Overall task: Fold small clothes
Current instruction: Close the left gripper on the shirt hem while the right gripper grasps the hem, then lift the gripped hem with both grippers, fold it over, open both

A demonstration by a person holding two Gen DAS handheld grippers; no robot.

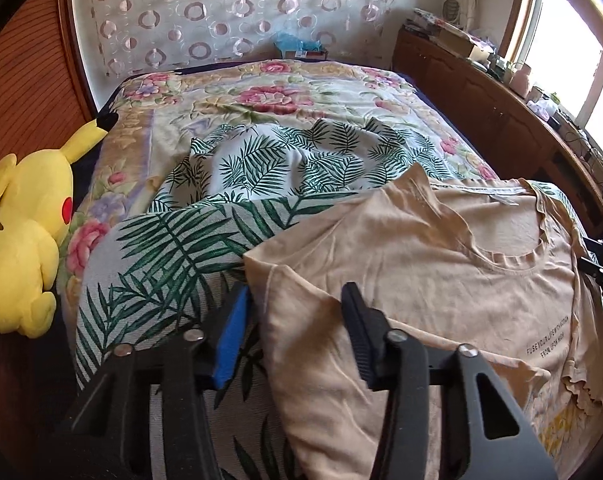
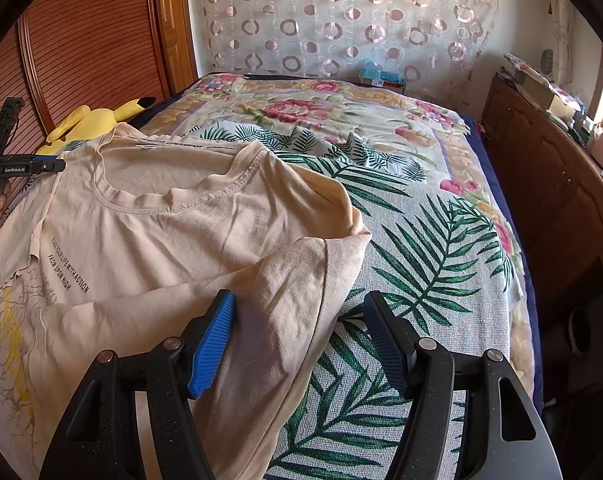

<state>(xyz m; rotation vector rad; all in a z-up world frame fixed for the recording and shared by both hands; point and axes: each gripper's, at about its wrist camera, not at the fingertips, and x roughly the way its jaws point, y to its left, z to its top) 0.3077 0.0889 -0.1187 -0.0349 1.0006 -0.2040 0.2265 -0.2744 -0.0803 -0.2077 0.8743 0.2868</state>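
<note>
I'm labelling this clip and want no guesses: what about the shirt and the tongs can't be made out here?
- Peach T-shirt: its hem is cut off by the bottom edge in both wrist views.
- Its yellow print: squeezed against the left edge of the right wrist view, unreadable.
- Left tongs: open around a sleeve; whether the pads touch cloth is unclear.
- Right tongs: open over the other sleeve; contact is also unclear.

Was a home bedroom. Showed a made bed point(image 1: 261, 92) under a floral quilt, with a palm-leaf sheet point(image 2: 421, 248) spread at centre frame. Held a yellow plush toy point(image 1: 21, 240) at the left edge, a sheer curtain with ring patterns point(image 1: 229, 12) across the top, a slatted wooden door point(image 2: 93, 52) upper left, and a cluttered wooden cabinet point(image 1: 481, 88) below a bright window point(image 1: 573, 52) at right.
</note>
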